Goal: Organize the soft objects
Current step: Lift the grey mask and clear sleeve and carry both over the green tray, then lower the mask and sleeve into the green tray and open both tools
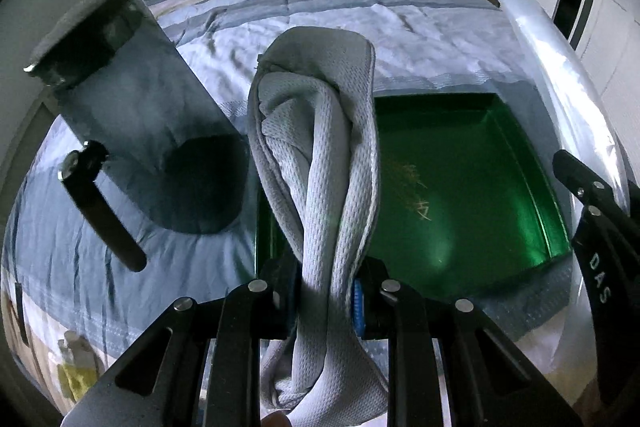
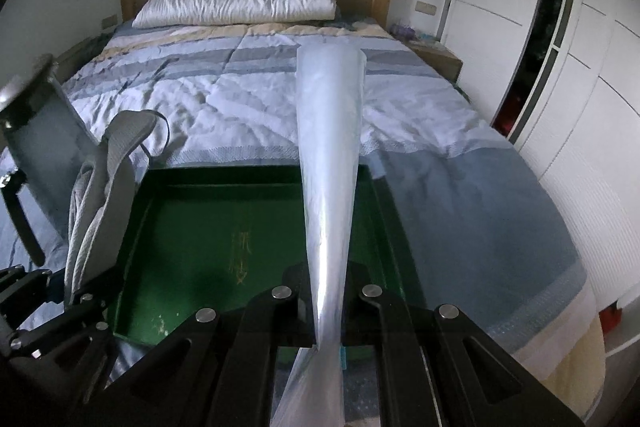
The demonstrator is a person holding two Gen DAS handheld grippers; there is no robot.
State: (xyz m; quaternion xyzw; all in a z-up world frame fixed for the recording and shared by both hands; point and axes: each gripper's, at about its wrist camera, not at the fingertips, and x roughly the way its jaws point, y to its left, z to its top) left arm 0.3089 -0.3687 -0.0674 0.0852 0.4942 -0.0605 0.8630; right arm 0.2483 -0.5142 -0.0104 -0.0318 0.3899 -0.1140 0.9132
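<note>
Black fingers of my left gripper point(image 1: 326, 297) sit right at the lens, and they are squeezed shut on a grey cloth point(image 1: 316, 131). It is soft and knitted, and it stands up in a long bunch between the pads. I think I pinch it low down so the loose end flops where I want it. My right gripper point(image 2: 326, 301) is shut too, on a clear plastic bag point(image 2: 332, 155) that is pulled into a long thin roll. I can't tell if the bag's mouth is open.

Both things hang over a green tray point(image 2: 224, 223) that lies on the bed point(image 2: 248, 95). I cannot see anything in the tray. I guess it sits near the foot of the bed so I can reach it with both hands. The cloth is over the tray's left edge and the bag is over its middle. A white pillow point(image 2: 236, 3) lies far off by the headboard. I think the cloth still needs to go in the bag or on the tray
</note>
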